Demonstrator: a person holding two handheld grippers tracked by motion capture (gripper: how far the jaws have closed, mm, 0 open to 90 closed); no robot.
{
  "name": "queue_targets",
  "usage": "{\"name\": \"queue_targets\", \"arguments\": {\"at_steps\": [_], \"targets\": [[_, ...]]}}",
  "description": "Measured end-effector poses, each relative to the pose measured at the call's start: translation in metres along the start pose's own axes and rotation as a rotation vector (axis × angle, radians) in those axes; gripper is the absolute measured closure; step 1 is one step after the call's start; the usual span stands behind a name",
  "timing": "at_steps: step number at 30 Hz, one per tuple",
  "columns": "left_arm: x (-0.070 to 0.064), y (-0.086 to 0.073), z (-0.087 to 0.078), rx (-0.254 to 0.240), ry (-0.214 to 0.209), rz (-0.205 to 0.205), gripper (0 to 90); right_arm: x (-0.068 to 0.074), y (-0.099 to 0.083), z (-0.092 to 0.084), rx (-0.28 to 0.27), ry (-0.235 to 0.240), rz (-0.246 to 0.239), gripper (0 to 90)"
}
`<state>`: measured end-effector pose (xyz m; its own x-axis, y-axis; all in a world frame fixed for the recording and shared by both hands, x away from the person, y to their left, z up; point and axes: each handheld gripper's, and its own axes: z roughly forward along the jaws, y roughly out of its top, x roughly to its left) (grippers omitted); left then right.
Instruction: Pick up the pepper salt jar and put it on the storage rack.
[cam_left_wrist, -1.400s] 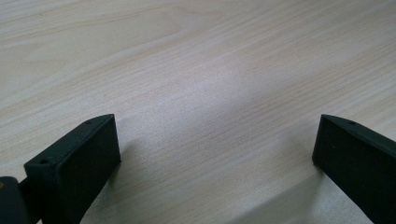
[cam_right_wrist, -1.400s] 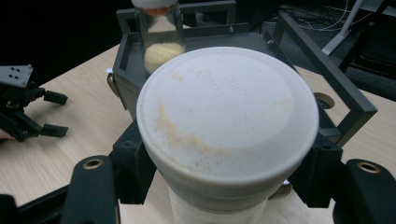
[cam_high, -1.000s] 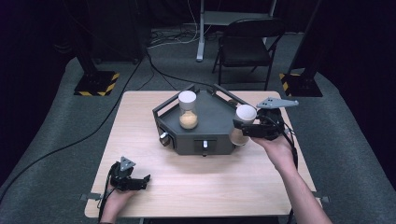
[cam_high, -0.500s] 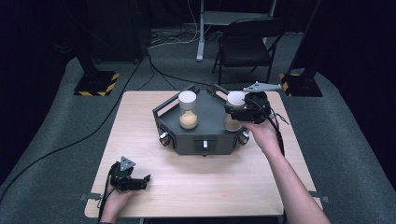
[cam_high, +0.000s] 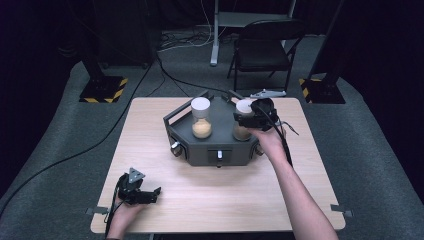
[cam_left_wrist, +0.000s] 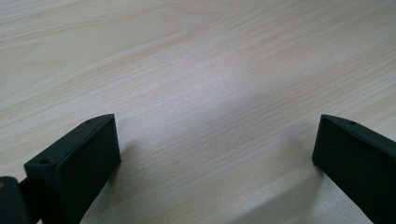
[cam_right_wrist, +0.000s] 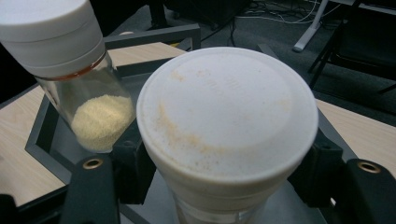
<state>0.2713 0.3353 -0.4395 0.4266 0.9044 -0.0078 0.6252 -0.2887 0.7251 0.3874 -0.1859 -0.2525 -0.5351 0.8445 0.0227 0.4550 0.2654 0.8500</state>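
Observation:
A dark six-sided tray (cam_high: 222, 146) stands on the wooden table. In its left half is a clear jar (cam_high: 201, 118) with a white lid and yellowish powder, which leans at the upper left of the right gripper view (cam_right_wrist: 70, 60). My right gripper (cam_high: 244, 120) is shut on a second white-lidded jar (cam_high: 243, 108) over the tray's right half; whether it rests on the tray I cannot tell. Its dusty lid (cam_right_wrist: 224, 107) sits between the right gripper's (cam_right_wrist: 226, 168) black jaws. My left gripper (cam_high: 149, 194) lies on the table's near left, open (cam_left_wrist: 215, 154) over bare wood.
The tray has raised bar handles (cam_right_wrist: 154, 32) at the back and knobs (cam_high: 218, 156) on its front. Behind the table stand a black chair (cam_high: 265, 52), a desk leg (cam_high: 215, 35) and two posts on yellow-black striped bases (cam_high: 102, 90). A cable (cam_high: 75, 150) crosses the floor at left.
My right gripper has carried its jar leftward and farther back, from the tray's right front corner to over the tray's right half. The left gripper has stayed put.

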Motion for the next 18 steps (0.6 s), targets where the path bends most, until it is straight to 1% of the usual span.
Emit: {"name": "queue_targets", "arguments": {"at_steps": [2, 5, 6, 8, 11, 14, 17, 18], "targets": [[0.000, 0.000, 0.000, 0.000, 0.000, 0.000, 0.5, -0.003, 0.000, 0.001, 0.001, 0.007, 0.002, 32.8], [0.000, 0.000, 0.000, 0.000, 0.000, 0.000, 0.5, -0.010, 0.004, 0.000, 0.021, 0.028, 0.016, 31.2], [0.000, 0.000, 0.000, 0.000, 0.000, 0.000, 0.5, -0.011, 0.005, -0.001, 0.026, 0.032, 0.014, 28.7], [0.000, 0.000, 0.000, 0.000, 0.000, 0.000, 0.5, -0.010, 0.005, -0.003, 0.032, 0.022, 0.008, 22.4], [0.000, 0.000, 0.000, 0.000, -0.001, 0.000, 0.5, -0.012, 0.002, -0.008, 0.026, 0.019, 0.031, 13.3], [0.000, 0.000, 0.000, 0.000, -0.001, 0.001, 0.5, -0.012, -0.005, -0.017, -0.004, 0.013, 0.037, 8.4], [0.000, 0.000, 0.000, -0.002, -0.001, -0.001, 0.5, -0.014, -0.012, -0.028, -0.017, 0.019, 0.035, 2.5], [0.000, 0.000, 0.000, 0.000, -0.001, 0.001, 0.5, -0.015, -0.014, -0.030, -0.018, 0.021, 0.034, 1.9]]}}
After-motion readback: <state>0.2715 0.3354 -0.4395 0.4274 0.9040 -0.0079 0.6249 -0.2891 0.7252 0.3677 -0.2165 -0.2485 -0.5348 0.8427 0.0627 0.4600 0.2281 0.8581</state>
